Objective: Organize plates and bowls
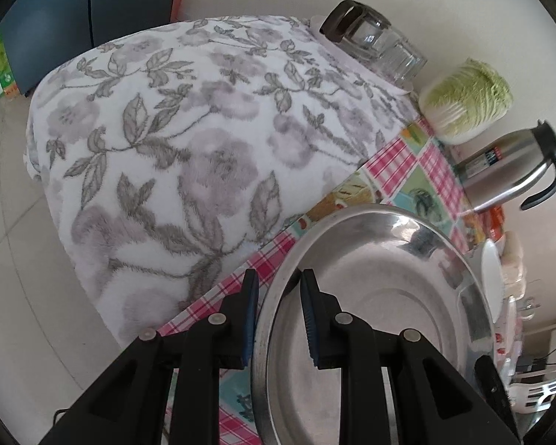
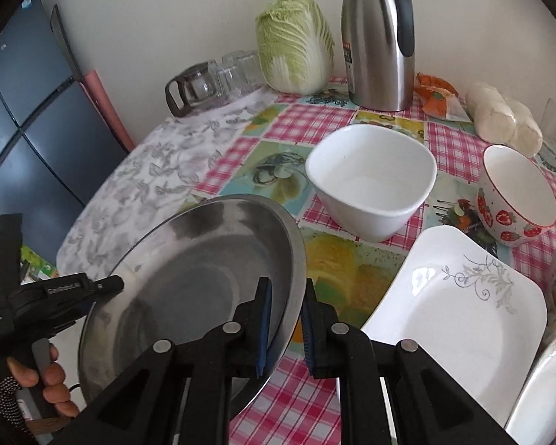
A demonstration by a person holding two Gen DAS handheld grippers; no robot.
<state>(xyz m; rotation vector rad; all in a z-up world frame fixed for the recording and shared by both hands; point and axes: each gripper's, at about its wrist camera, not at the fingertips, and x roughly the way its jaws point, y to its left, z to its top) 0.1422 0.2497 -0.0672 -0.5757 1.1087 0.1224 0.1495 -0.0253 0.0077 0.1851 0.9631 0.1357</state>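
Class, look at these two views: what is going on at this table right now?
A person holds a gripper in each hand, and both are clamped on the rim of one steel pan. The left gripper grips its near-left edge, the right gripper the opposite edge, jaws shut on the metal. The pan sits tilted over the checked tablecloth. A white bowl, a strawberry bowl and a square plate wait untouched beside it.

Steel basin (image 2: pixel 189 282) is showing brushed, dull metal. Square bowl (image 2: pixel 370 181) and plate (image 2: pixel 459 319) are gleaming glossy white ceramic. Floral cloth (image 1: pixel 189 148) is looking fleecy, matt.
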